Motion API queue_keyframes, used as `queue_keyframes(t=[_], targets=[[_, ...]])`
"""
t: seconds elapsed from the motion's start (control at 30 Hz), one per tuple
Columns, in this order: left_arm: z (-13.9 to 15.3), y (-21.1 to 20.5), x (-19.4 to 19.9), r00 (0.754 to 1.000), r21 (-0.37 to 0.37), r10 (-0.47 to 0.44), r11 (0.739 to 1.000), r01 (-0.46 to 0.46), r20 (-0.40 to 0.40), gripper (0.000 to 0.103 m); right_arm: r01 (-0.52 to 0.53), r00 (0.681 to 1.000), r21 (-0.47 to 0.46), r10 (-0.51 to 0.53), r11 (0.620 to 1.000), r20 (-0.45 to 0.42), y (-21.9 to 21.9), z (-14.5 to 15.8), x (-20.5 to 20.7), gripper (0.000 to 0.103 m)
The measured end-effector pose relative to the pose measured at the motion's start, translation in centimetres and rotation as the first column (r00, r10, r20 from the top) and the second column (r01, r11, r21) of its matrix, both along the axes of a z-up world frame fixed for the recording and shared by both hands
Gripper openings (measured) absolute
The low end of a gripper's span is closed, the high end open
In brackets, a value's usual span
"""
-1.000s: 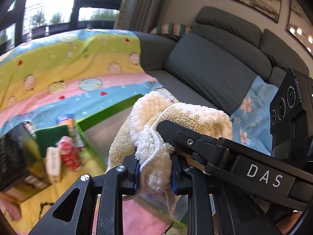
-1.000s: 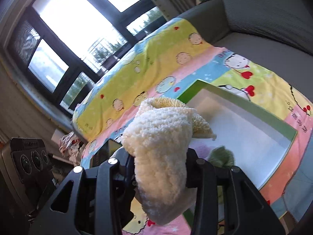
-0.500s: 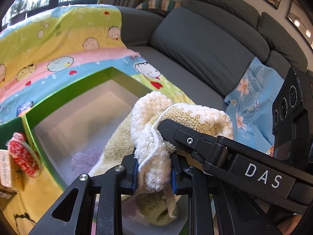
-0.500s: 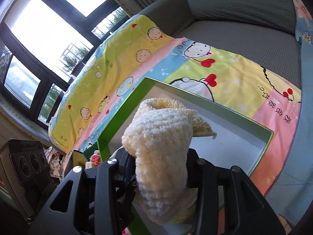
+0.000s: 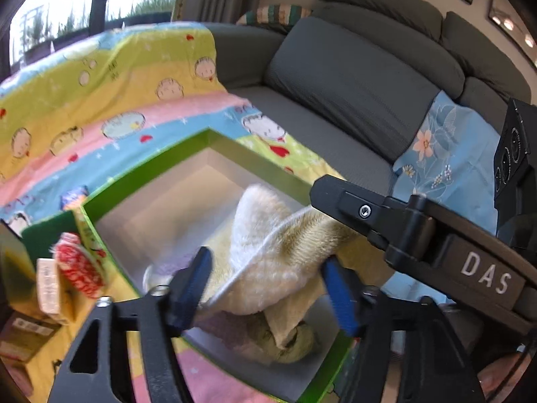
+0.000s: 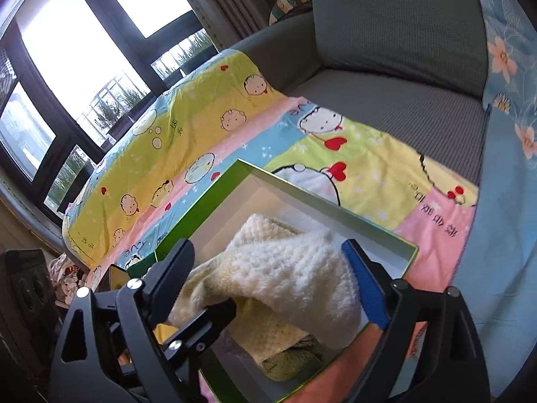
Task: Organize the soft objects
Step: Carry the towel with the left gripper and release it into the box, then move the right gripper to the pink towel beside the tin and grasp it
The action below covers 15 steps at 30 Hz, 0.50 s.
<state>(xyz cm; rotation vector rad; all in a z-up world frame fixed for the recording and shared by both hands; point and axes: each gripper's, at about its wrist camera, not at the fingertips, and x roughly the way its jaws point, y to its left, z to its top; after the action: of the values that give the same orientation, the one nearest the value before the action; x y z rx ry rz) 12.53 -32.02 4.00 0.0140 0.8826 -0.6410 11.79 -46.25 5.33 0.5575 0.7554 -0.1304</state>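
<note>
Over the green box, both grippers' just-opened fingers flank the towel.

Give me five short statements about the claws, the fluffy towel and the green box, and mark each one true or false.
1. The fluffy cream towel lies over the open green cardboard box. True.
2. The left claw is clamped tight on the towel. False: its jaws have just been opening and stand apart, the towel loose between them.
3. The right claw is wide open. True: its jaws have just been opening, with the towel between them.
4. The box stands on the bare grey sofa seat. False: it stands on the colourful cartoon-print blanket.
5. A green soft bundle lies in the box under the towel. True.
</note>
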Motion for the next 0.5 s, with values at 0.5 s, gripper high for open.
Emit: queue_keyframes(t=[0.5], targets=[[4.1, 8.7, -3.4, 0.983, -0.04, 0.183, 0.982, -0.182, 0.027, 0.087, -0.048, 0.995, -0.058, 0.053, 0.997, 0.083, 2.7, 5.5, -3.4, 0.098]])
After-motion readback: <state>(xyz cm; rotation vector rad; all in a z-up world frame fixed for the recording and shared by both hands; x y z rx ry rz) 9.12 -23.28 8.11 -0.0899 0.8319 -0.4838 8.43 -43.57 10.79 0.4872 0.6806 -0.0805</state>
